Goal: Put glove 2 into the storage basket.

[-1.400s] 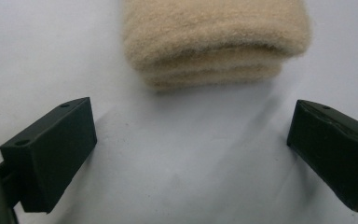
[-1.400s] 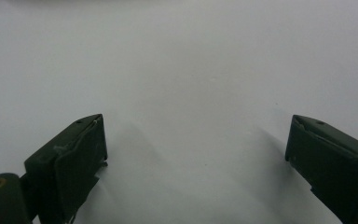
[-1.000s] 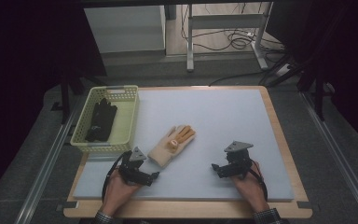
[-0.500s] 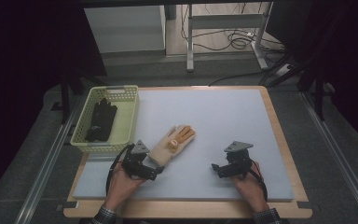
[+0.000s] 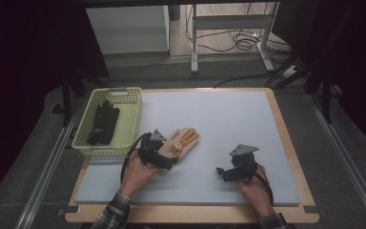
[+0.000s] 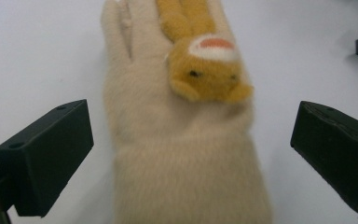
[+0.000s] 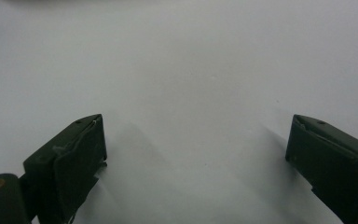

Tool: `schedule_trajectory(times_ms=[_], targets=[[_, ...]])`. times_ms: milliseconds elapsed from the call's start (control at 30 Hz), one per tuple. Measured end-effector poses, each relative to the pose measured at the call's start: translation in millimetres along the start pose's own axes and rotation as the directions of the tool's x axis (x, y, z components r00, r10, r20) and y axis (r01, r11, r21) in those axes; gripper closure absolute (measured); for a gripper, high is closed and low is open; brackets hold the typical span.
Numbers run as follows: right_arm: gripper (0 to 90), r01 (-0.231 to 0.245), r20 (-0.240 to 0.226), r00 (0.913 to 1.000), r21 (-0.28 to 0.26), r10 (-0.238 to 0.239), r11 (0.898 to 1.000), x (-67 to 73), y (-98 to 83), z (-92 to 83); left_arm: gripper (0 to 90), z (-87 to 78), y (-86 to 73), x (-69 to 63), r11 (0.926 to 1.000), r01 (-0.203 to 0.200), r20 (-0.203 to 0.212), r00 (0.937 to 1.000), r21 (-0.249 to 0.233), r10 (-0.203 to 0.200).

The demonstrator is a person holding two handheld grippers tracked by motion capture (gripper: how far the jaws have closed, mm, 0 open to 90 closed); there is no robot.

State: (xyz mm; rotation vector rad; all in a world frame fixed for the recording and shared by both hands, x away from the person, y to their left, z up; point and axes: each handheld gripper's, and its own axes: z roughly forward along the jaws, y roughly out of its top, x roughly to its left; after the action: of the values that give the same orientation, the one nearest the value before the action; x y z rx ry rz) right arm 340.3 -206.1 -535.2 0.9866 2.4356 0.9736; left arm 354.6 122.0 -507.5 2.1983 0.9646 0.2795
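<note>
While jaws straddle the beige glove [image 6: 182, 140], a basket [image 5: 132, 114] sits near.

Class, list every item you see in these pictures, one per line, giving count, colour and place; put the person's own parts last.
Beige glove: one, with an orange animal figure on it, on the mat between the left tool's open jaws.
Black gloves: dark pile, count unclear, inside the basket.
Basket: one, pale yellow-green, table's left edge.
Mat: one, light grey, covering the table.
Table: one, wooden.
Left tool: black, at the glove's cuff.
Right tool: black, open, over bare mat.
</note>
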Motion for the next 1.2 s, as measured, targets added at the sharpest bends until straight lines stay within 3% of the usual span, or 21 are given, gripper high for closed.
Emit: schedule_trajectory(times_ms=[200,333,567,700,967,1133,1200], targets=[[4.7,-0.001,0.000,1.0000,0.000,0.001,1.000,0.0,0.0,0.1,0.0,22.0,7.9,3.5,0.9995,0.005,0.003,1.0000,0.031,-0.005],[4.7,-0.001,0.000,1.0000,0.000,0.001,1.000,0.0,0.0,0.1,0.0,32.8,10.3,2.8,0.9981,-0.007,-0.034,0.9994,0.061,0.009],[4.7,-0.002,0.000,1.0000,0.001,0.002,1.000,0.0,0.0,0.1,0.0,47.5,7.9,6.4,0.9947,-0.007,-0.047,0.9988,0.102,0.012],[4.7,-0.002,0.000,1.0000,0.000,0.002,1.000,0.0,0.0,0.1,1.2,47.1,7.5,7.2,0.9947,-0.006,-0.047,0.9989,0.102,0.011],[4.7,-0.001,0.000,1.0000,0.000,0.001,1.000,0.0,0.0,0.2,26.8,39.2,9.5,4.0,0.9939,-0.013,-0.041,0.9990,0.109,0.017],[4.7,-0.002,0.000,1.0000,0.001,0.002,1.000,0.1,0.0,0.2,50.1,34.8,8.0,5.9,0.9956,-0.002,-0.036,0.9994,0.093,0.005],[4.7,0.000,0.000,1.0000,0.000,0.000,1.000,0.1,0.0,0.2,55.0,33.9,7.5,5.8,0.9960,0.001,-0.036,0.9994,0.089,0.002]])
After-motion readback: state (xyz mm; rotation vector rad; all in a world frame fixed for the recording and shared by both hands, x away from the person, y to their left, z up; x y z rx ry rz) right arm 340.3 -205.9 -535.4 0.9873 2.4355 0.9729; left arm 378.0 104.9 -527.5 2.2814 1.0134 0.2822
